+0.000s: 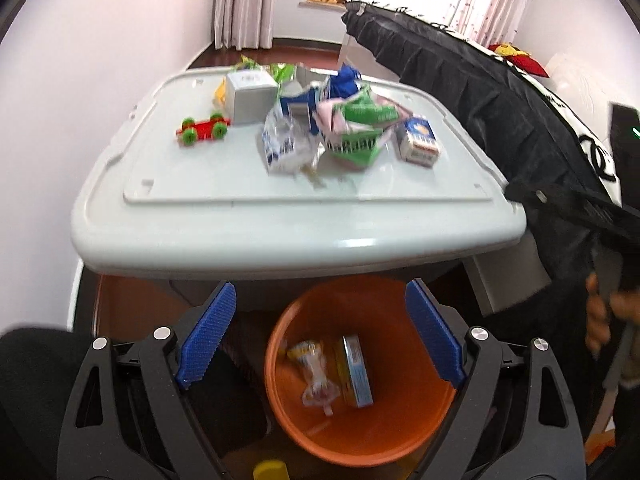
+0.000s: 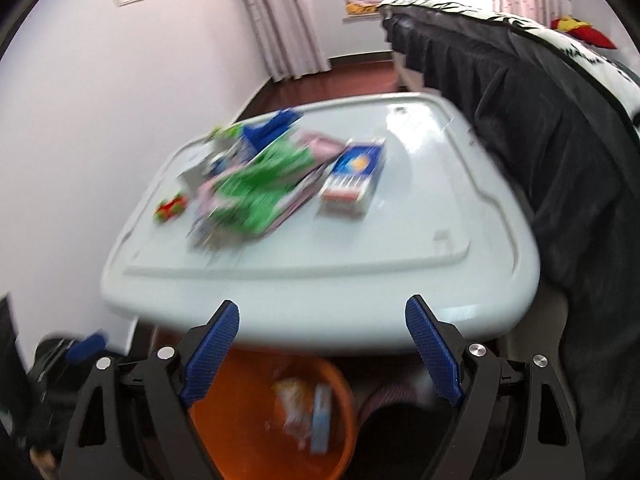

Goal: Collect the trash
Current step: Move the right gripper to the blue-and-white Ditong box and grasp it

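Note:
An orange bin (image 1: 400, 436) stands on the floor below the pale plastic lid (image 1: 280, 232) that serves as a table. The bin holds a blue-edged box (image 1: 356, 372) and a clear wrapper (image 1: 316, 372). On the lid lies a heap of trash: green and pink wrappers (image 1: 360, 124), a clear blue-printed bag (image 1: 284, 144) and a blue and white carton (image 1: 418, 140). My left gripper (image 1: 320, 332) is open and empty above the bin. My right gripper (image 2: 322, 352) is open and empty over the lid's near edge (image 2: 320, 320), with the bin (image 2: 340, 420) below. The carton (image 2: 354, 180) and green wrappers (image 2: 264, 188) show blurred there.
A red toy car with green wheels (image 1: 202, 128) and a grey box (image 1: 250, 96) stand on the lid's left part. A bed with a black skirt (image 1: 500, 112) runs along the right. A white wall is on the left. A hand (image 1: 604, 316) shows at the right edge.

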A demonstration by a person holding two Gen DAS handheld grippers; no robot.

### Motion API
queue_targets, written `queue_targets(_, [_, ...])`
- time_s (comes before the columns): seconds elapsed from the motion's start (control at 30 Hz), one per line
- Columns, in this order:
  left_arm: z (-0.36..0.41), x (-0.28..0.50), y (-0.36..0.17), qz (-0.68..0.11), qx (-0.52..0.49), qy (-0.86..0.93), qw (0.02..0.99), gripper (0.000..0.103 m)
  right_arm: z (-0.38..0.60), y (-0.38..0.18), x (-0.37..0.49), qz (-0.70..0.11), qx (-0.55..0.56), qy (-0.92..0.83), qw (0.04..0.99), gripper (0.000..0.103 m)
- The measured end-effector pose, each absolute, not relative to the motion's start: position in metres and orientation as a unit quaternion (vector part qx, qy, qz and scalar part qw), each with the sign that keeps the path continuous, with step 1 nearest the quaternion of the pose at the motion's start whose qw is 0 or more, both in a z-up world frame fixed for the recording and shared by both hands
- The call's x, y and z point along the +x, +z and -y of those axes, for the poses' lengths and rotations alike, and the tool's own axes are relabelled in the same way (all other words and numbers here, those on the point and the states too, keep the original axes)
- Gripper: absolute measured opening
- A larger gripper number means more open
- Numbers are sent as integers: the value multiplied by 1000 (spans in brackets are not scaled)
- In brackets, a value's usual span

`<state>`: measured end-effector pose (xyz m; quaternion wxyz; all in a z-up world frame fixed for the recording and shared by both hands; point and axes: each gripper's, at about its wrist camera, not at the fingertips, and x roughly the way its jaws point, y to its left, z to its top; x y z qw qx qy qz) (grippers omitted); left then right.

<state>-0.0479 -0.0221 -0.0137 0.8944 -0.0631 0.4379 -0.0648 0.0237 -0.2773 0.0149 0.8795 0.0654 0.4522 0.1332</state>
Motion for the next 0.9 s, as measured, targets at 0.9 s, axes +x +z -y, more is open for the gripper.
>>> queue_targets(0.9, [8, 8, -29, -422, -76, -27, 903, 92, 229, -53, 198, -491, 14, 27, 871, 76])
